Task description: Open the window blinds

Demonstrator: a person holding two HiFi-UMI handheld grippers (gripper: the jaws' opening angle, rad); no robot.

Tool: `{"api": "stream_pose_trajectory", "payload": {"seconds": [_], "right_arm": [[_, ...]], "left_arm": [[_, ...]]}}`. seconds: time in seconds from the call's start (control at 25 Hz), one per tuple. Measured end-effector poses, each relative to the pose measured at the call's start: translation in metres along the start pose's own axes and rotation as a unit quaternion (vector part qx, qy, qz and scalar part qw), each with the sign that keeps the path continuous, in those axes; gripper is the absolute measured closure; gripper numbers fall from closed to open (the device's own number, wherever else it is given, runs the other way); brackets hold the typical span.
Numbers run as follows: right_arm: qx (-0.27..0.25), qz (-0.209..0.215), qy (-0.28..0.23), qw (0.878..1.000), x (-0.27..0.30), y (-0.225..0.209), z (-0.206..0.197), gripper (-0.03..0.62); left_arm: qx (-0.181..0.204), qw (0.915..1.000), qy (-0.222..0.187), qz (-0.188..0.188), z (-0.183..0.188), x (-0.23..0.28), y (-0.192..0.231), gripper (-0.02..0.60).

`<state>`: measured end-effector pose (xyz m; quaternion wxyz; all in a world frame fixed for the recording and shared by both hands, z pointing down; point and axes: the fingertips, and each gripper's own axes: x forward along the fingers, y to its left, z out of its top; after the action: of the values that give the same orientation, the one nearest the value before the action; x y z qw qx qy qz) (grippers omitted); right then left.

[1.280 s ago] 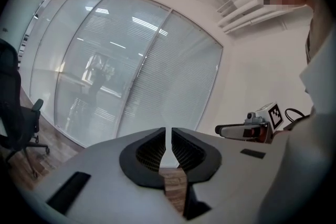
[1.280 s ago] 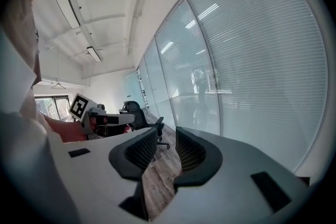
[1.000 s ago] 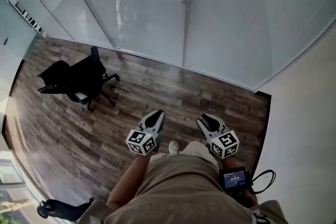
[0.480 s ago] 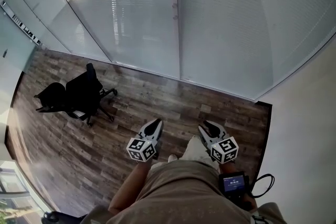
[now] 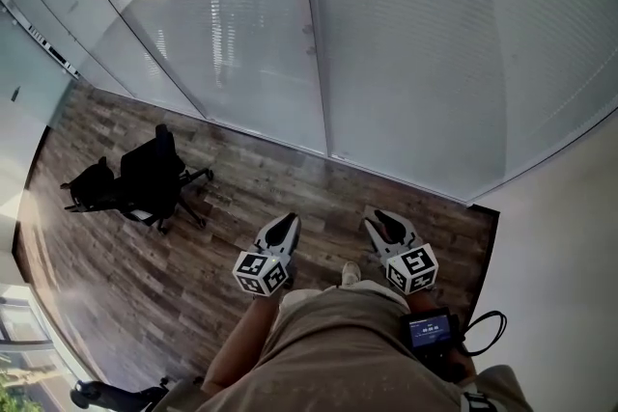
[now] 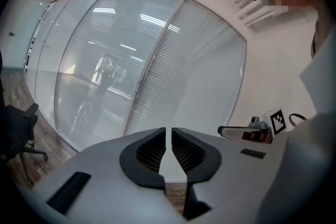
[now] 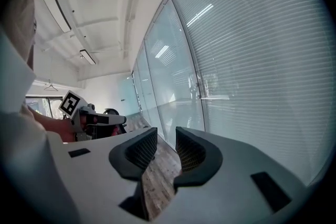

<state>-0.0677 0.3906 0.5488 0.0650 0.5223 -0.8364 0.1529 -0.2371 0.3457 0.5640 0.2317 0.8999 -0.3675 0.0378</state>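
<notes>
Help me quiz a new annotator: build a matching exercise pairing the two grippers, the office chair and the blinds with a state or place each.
Things
1. left gripper
2. right gripper
3. office chair
4. blinds

States or places
a. lowered, straight ahead
b. jaws apart, empty
c. on the wood floor, off to the left
d. jaws together, empty

Pairs: 1-d, 2-b, 3-c, 4-a

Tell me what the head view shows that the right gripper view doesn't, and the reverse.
Head view only: the small screen unit at the person's waist and a shoe. Right gripper view only: the ceiling light and the top of the room. Both: the blinds, the wood floor, the left gripper and the right gripper, its fingers apart with nothing between them.
</notes>
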Motion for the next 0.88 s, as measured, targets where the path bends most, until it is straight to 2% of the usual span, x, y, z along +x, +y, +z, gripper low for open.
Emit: {"api": "stream_pose_trajectory", "payload": {"seconds": [0.2,0.44,0.72,0.88], "right_arm": [[0.010,0.007,0.004,1.000,0.002,-0.036,-0.005,0.477],[0.021,0.007,0.009,1.000,0.005,-0.064,-0.011,0.477],[0.034,0.006,0.021,0.999,0.027,-0.085,-0.012,0.477],[0.043,-0.016,0.021,0.999,0.048,-0.115,-0.012,0.477]], "left_arm": [[0.012,0.9997,-0.002,0.023,-0.007,0.026,-0.003,0.538],[-0.005,0.9993,0.004,0.037,-0.014,0.046,0.002,0.538],[-0.008,0.9988,0.013,0.047,-0.001,0.071,0.027,0.538],[-0.005,0.9991,0.023,0.035,0.006,0.108,0.054,0.538]]}}
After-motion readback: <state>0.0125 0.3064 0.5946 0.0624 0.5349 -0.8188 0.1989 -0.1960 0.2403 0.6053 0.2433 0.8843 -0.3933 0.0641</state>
